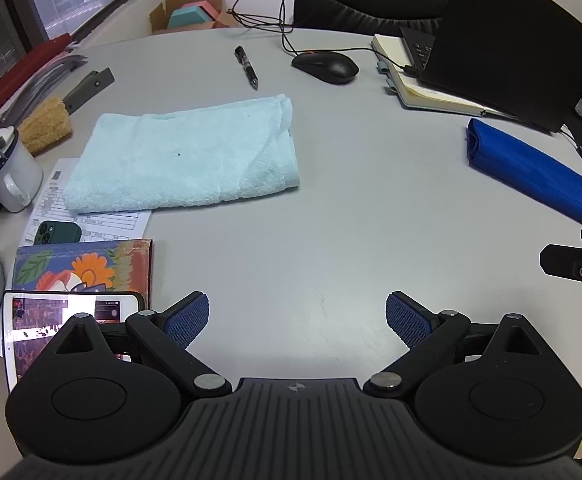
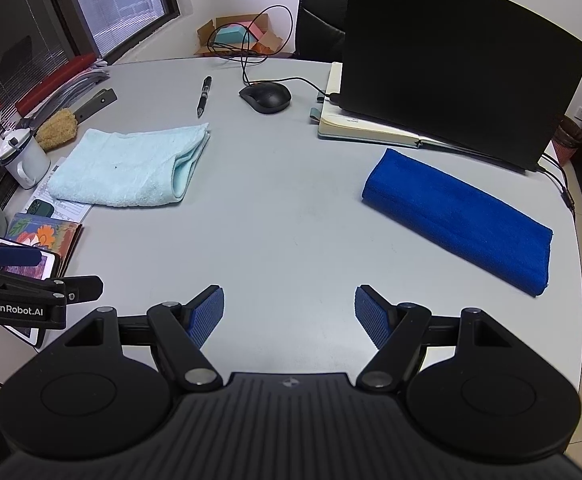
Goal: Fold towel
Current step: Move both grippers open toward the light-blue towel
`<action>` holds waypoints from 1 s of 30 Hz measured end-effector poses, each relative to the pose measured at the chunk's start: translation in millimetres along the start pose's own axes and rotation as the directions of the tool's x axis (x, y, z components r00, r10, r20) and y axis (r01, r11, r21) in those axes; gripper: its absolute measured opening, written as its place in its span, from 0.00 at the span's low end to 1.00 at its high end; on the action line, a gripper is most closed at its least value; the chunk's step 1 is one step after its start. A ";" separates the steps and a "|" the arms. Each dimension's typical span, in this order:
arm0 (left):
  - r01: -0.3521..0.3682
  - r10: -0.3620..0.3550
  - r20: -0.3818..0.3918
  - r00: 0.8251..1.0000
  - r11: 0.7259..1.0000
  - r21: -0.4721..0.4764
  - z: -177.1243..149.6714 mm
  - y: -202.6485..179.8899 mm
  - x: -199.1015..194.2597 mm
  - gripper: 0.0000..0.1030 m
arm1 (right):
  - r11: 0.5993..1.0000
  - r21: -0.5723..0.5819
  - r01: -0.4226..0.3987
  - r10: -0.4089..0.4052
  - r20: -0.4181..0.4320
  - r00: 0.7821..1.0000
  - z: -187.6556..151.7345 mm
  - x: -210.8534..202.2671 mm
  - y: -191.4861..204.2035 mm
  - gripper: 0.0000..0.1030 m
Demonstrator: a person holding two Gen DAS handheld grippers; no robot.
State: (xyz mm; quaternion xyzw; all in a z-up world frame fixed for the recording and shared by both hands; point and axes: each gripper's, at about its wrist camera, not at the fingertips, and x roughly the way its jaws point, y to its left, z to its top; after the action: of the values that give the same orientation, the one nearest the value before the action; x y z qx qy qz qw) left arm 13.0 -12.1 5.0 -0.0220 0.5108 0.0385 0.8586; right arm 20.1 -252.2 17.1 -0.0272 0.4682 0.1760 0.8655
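A light blue towel (image 1: 187,156) lies folded on the grey table at the left; it also shows in the right wrist view (image 2: 127,168). A dark blue towel (image 1: 527,168) lies folded at the right, in front of the laptop, and shows in the right wrist view (image 2: 459,216). My left gripper (image 1: 297,322) is open and empty above the bare table near its front. My right gripper (image 2: 289,318) is open and empty, also over bare table. Each gripper shows at the edge of the other's view, the right one (image 1: 579,264) and the left one (image 2: 23,280).
A black laptop (image 2: 451,64) stands on an open notebook (image 2: 355,124) at the back right. A mouse (image 2: 267,96) and a pen (image 2: 204,95) lie at the back. A mug (image 1: 5,168), brush (image 1: 47,120), papers, phones (image 1: 57,232) and a floral book (image 1: 87,264) crowd the left edge.
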 end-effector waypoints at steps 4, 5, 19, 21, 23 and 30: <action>0.001 -0.001 -0.001 1.000 1.000 0.000 3.0 2.7 2.5 0.94 | 1.000 0.001 0.000 0.000 -0.001 1.000 4.1 3.7 0.9 0.71; 0.001 -0.001 -0.001 1.000 1.000 0.000 3.9 3.4 3.2 0.94 | 1.000 0.001 0.000 0.000 -0.002 1.000 5.5 4.7 1.2 0.71; 0.009 -0.009 -0.020 1.000 1.000 0.004 15.9 16.7 16.3 0.94 | 1.000 0.000 -0.001 0.001 -0.019 1.000 18.2 22.1 10.0 0.71; 0.009 -0.009 -0.023 1.000 1.000 0.003 17.5 19.3 18.3 0.94 | 1.000 -0.002 -0.003 0.003 -0.021 1.000 19.8 24.6 11.7 0.71; 0.008 -0.008 -0.027 1.000 1.000 0.000 19.4 22.0 20.6 0.94 | 1.000 -0.007 -0.006 0.006 -0.026 1.000 22.6 28.4 14.8 0.71; 0.002 -0.003 -0.037 0.999 1.000 -0.013 24.0 33.4 28.1 0.94 | 1.000 -0.023 -0.014 0.014 -0.038 0.999 32.9 40.6 23.5 0.71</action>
State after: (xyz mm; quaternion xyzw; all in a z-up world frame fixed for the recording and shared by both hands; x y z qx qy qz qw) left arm 44.4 24.3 -8.2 -0.0290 0.5262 0.0405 0.8489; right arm 58.9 -211.9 5.0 -0.0372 0.4825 0.1868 0.8549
